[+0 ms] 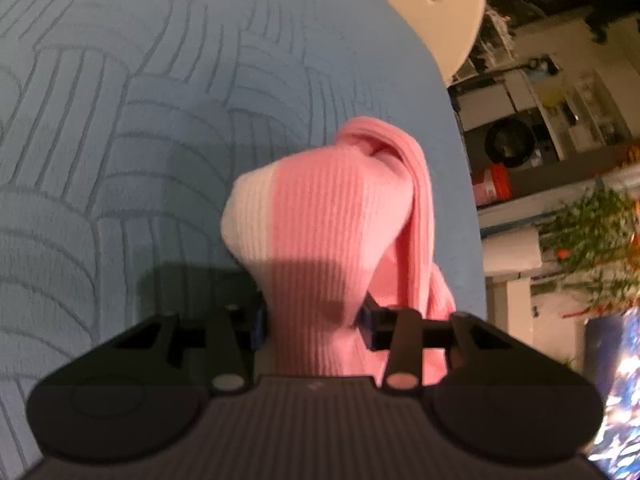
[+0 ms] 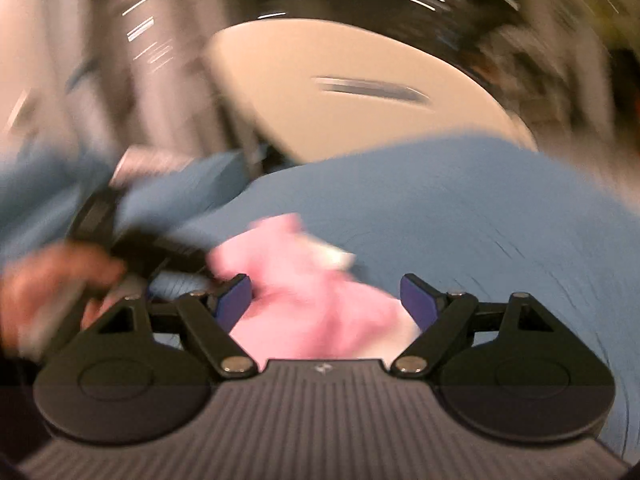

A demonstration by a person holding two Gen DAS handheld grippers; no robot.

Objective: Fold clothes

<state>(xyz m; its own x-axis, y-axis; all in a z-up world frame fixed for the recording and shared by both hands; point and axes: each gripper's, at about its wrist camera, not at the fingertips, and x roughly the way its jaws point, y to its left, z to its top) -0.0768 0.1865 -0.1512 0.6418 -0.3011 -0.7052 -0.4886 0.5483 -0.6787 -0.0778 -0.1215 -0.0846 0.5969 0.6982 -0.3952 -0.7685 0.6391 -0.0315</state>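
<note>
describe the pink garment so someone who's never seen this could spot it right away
Start from the blue textured bedspread that covers most of the view. On it, close to its edge, the left tool is closed on a ribbed pink knit garment. It is the only pink thing there, with a paler, whitish band at one end.

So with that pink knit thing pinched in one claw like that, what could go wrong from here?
The left gripper grips the pink garment bunched, so the fold may come out crooked. Part of it hangs close to the edge of the blue bedspread and could slide off. The right gripper is open, and its view is blurred; it might catch the wrong layer.
</note>
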